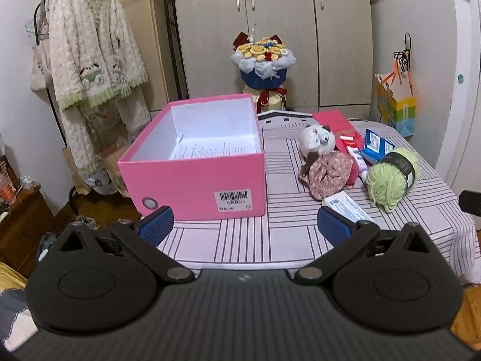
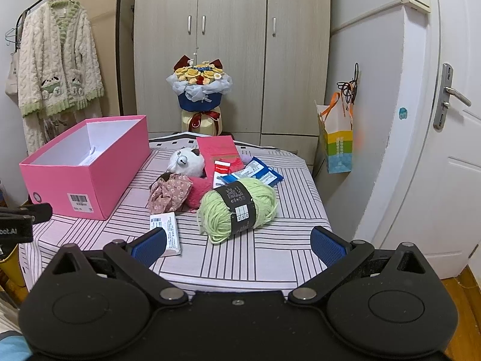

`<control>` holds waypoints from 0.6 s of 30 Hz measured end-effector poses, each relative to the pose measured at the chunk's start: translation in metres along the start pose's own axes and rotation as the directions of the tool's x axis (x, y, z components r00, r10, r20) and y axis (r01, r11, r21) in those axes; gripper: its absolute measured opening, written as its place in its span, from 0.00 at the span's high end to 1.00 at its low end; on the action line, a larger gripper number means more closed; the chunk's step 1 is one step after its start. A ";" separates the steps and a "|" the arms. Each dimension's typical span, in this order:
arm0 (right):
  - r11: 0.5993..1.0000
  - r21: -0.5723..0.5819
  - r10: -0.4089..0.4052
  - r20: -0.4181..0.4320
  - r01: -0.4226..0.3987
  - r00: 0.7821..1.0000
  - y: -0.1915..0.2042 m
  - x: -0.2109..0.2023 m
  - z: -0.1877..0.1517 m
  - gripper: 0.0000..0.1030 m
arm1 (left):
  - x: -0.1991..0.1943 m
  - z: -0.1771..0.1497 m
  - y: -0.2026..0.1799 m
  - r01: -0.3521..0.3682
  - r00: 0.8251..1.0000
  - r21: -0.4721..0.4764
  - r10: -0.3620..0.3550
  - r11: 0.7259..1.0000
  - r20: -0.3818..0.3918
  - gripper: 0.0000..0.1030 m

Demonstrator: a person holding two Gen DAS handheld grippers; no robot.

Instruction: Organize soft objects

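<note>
An open pink box [image 1: 195,185] [image 2: 81,180] stands on the left of the striped table [image 1: 288,234] [image 2: 270,240], with printed paper on its floor. To its right lie a white plush toy [image 1: 318,140] [image 2: 186,161], a floral fabric pouch [image 1: 329,174] [image 2: 168,192], a pink soft item [image 2: 198,191] and a green yarn skein [image 1: 390,174] [image 2: 237,210]. My left gripper [image 1: 245,225] hovers open at the near edge, in front of the box. My right gripper [image 2: 237,245] is open too, just short of the yarn. Nothing sits between either pair of fingers.
A white tissue pack [image 1: 345,206] [image 2: 168,231], a toothpaste tube [image 2: 221,173], blue wipe packs [image 1: 375,147] [image 2: 255,174] and a red envelope [image 2: 218,149] also lie on the table. Behind stand a bouquet [image 2: 200,90], a wardrobe and a hanging gift bag [image 2: 336,144]. A door is at the right.
</note>
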State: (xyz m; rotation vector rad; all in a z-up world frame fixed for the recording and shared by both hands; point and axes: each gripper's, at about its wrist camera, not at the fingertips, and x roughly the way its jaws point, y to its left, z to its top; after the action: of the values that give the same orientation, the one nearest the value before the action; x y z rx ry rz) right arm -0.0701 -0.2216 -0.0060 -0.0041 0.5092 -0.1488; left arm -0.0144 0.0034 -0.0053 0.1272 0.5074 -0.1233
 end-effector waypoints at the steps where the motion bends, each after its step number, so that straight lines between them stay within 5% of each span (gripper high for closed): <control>1: 1.000 -0.003 0.005 0.001 -0.005 1.000 0.000 0.000 0.001 0.00 | -0.001 0.002 0.000 0.006 1.000 -0.003 -0.006 1.000 0.000 0.00; 18: 0.989 -0.044 0.144 0.008 -0.144 0.990 -0.012 0.012 0.012 0.00 | 0.019 0.029 -0.033 0.151 0.988 0.012 -0.151 0.988 0.023 0.00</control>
State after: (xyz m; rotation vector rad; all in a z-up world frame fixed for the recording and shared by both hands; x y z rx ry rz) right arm -0.0558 -0.2353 -0.0004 -0.0108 0.5000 0.0038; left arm 0.0107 -0.0353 0.0081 0.0969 0.4920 -0.2755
